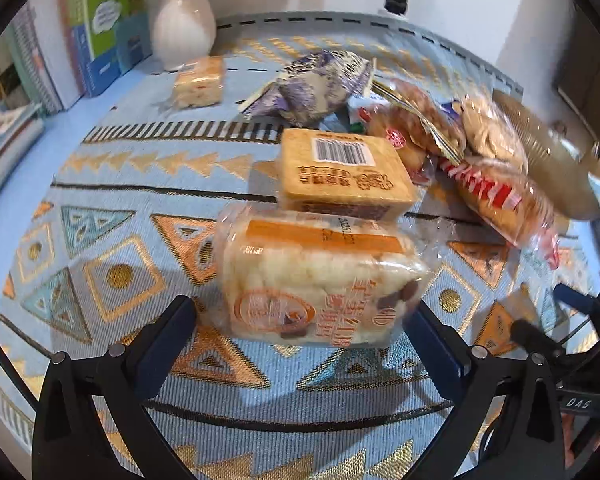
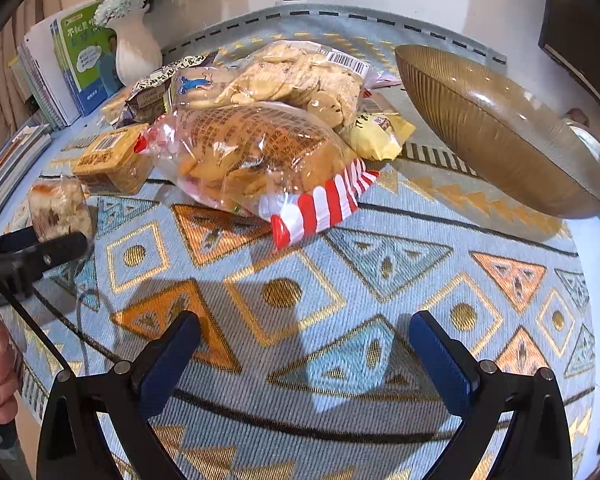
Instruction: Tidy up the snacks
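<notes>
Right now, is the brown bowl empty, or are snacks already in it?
Empty as far as visible. The brown bowl shows only its bare ribbed inside in the right wrist view; the snack pile lies on the tablecloth beside it.

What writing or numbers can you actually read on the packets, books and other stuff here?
"DAS": white letters on the black tool at the right edge of the left view.
"2025": start of a date stamp on the puffed rice cake pack; the rest is blurred.
Green book: Chinese title, only "不" clear.
Barcodes on the tan box and the cracker bag: digits too small.
Other packet print: Chinese, blurred or upside down, unreadable.
</notes>
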Demonstrator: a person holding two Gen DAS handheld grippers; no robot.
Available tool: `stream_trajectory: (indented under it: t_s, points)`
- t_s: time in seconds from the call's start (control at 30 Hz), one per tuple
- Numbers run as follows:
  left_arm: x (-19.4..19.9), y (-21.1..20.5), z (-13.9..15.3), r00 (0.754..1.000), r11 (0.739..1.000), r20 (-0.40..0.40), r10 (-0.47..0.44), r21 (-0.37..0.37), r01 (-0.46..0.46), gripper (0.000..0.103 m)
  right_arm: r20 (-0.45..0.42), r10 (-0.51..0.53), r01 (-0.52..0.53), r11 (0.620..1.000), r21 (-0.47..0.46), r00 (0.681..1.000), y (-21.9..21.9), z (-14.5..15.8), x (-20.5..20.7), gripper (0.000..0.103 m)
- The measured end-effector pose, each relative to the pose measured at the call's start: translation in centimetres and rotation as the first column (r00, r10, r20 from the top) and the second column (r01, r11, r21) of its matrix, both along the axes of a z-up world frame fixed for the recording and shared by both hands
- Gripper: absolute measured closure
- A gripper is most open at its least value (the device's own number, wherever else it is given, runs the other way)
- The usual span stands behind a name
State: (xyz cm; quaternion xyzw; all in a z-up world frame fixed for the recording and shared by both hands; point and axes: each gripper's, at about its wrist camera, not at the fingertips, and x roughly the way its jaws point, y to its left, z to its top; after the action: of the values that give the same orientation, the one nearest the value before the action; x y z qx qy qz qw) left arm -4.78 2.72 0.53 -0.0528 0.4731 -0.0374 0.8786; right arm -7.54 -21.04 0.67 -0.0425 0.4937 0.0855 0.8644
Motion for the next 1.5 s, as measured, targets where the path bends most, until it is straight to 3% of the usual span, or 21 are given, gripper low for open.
stream_trajectory:
  t_s: [0.03,0.13,0.2,0.27,0.33,0.43,0.53,0.6,0.73,0.83,0.97,1.07,1.13,1.33,1.5]
  points:
    - [-0.1,-0.2,0.0,1.000,1.000,-0.003,-0.012,0.008,0.012,0.000,-0.001,0.000,0.000,1.000,0.000,1.000,0.1,0.1,-0.2,0.000]
    - [-0.2,-2.0,-0.4,0.997,0.988,-0.033,-0.063,0.136,0.067,0.000,0.001,0.002,-0.002,1.000,0.002,1.000,-0.4,0.2,0.0,0.000]
    - [-0.5,-1.9,-0.2,0.998,0.993,-0.044,-0.035,0.114,0.040,0.000,-0.005,-0.001,0.001,1.000,0.002,1.000,-0.4,0.3,0.4,0.000]
    - [-0.7,-2.0,-0.2,0.996,0.991,-0.066,-0.054,0.120,0.061,0.000,-0.020,0.005,-0.005,1.000,0.000,1.000,-0.4,0.5,0.6,0.000]
    - [-1.5,-1.6,0.2,0.995,0.994,-0.059,-0.077,0.075,0.081,0.001,-0.026,0.014,-0.013,0.999,0.036,1.000,-0.4,0.9,0.5,0.000]
    - [-3.9,-0.3,1.8,0.993,0.996,0.074,-0.093,0.011,0.093,0.001,0.080,0.031,-0.042,0.989,0.140,0.996,-0.9,2.7,-0.9,0.000]
    - [-5.6,0.9,4.3,0.965,0.998,0.259,-0.047,-0.028,0.056,0.001,0.281,0.015,-0.038,0.996,0.076,0.960,-0.4,5.7,-1.9,0.000]
    - [-5.3,1.4,5.2,0.946,0.999,0.323,-0.010,-0.038,0.023,0.001,0.383,0.007,-0.031,0.998,0.056,0.924,0.0,7.1,-1.6,0.000]
    - [-4.6,1.2,5.3,0.926,1.000,0.378,0.021,0.002,-0.023,0.001,0.467,-0.007,-0.004,1.000,0.023,0.884,0.8,7.9,-0.4,0.000]
    - [-4.3,1.0,4.7,0.916,0.998,0.400,0.028,0.035,-0.045,0.001,0.474,0.005,-0.011,1.000,0.010,0.881,0.6,7.1,-0.5,0.000]
    - [-4.2,1.1,4.6,0.909,0.999,0.414,0.044,-0.001,-0.048,0.001,0.450,-0.008,0.001,1.000,0.016,0.893,0.5,6.2,0.1,0.000]
    - [-3.4,1.3,3.9,0.933,1.000,0.359,0.029,-0.010,-0.027,0.001,0.409,-0.024,0.018,1.000,0.020,0.912,0.4,5.7,1.0,0.000]
    - [-3.2,1.3,3.8,0.936,1.000,0.351,0.028,-0.012,-0.026,0.001,0.388,-0.029,0.021,1.000,0.023,0.921,0.3,5.4,1.4,0.000]
    - [-2.7,1.8,4.9,0.915,0.999,0.401,0.036,0.004,-0.041,0.001,0.379,-0.045,0.039,0.999,0.023,0.924,0.2,5.2,1.7,0.000]
    - [-1.1,2.4,3.6,0.944,0.999,0.327,0.037,-0.039,-0.025,0.001,0.375,-0.047,0.045,0.999,0.015,0.926,0.3,5.0,1.7,0.000]
